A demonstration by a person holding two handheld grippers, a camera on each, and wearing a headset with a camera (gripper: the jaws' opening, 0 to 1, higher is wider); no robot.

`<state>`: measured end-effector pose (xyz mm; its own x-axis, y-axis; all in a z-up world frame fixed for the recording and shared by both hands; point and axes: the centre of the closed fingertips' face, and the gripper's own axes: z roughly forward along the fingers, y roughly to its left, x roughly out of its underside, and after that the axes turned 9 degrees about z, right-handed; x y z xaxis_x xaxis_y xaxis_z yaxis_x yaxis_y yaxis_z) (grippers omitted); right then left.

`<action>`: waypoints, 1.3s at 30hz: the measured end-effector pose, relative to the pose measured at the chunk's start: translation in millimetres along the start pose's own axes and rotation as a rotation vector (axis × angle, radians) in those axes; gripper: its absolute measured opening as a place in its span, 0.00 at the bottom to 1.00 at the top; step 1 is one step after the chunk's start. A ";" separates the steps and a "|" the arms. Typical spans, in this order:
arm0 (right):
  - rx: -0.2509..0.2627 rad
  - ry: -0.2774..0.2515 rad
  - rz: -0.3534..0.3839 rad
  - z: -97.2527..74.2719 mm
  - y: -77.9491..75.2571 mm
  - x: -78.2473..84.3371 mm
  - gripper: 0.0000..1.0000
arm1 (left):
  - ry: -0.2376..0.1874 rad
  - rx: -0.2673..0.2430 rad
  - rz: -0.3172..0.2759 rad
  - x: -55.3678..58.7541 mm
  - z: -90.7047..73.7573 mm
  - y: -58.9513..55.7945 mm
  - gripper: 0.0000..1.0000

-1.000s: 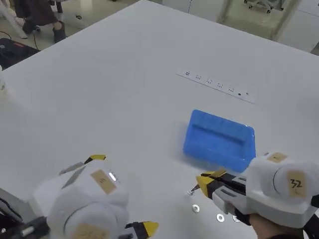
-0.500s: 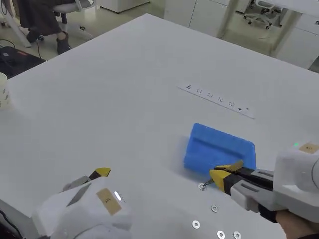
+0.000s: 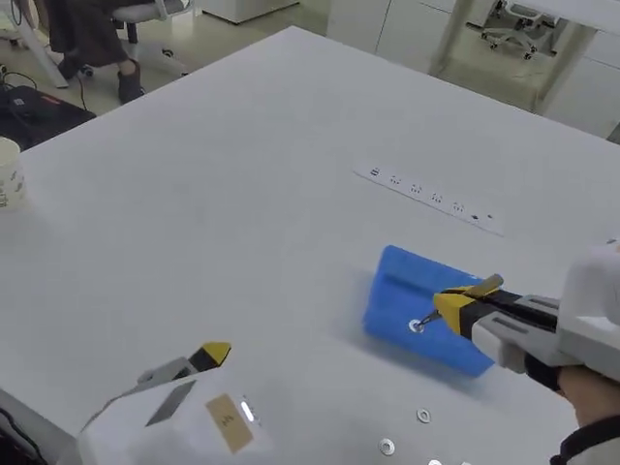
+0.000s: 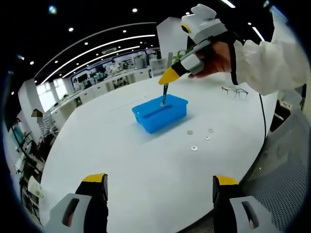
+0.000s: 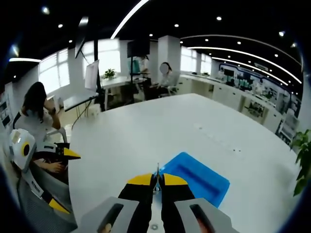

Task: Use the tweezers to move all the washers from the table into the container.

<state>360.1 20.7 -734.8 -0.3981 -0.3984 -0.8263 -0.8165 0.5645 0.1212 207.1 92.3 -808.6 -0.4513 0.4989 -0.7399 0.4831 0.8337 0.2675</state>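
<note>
Right gripper [image 3: 463, 298] jaws are pinching the tweezers [image 3: 431, 318], whose tip carries a washer [image 3: 417, 326] over the blue container [image 3: 387, 300]. Left gripper [image 4: 158, 182] jaws are spread, holding nothing. Loose washers [image 3: 423, 416] lie on the counter [image 3: 242, 194] near the container. They're probably thin, light, hard and slippery, so nip across the ring's rim. Counter is smooth, white and flat, with an open office behind.
</note>
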 end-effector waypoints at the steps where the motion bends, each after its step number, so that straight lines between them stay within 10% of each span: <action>1: 0.004 0.000 -0.001 1.3 -1.1 -0.6 0.01 | -0.002 -0.001 0.000 -0.5 -0.1 0.2 0.91; 39: 0.033 0.061 0.093 76.3 -37.8 21.6 0.02 | 0.064 -0.014 0.001 13.2 1.6 2.1 0.87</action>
<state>414.3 46.0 -799.2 -0.4971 -0.3860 -0.7771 -0.7611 0.6240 0.1769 203.4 100.3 -818.7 -0.4983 0.5137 -0.6984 0.4731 0.8362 0.2775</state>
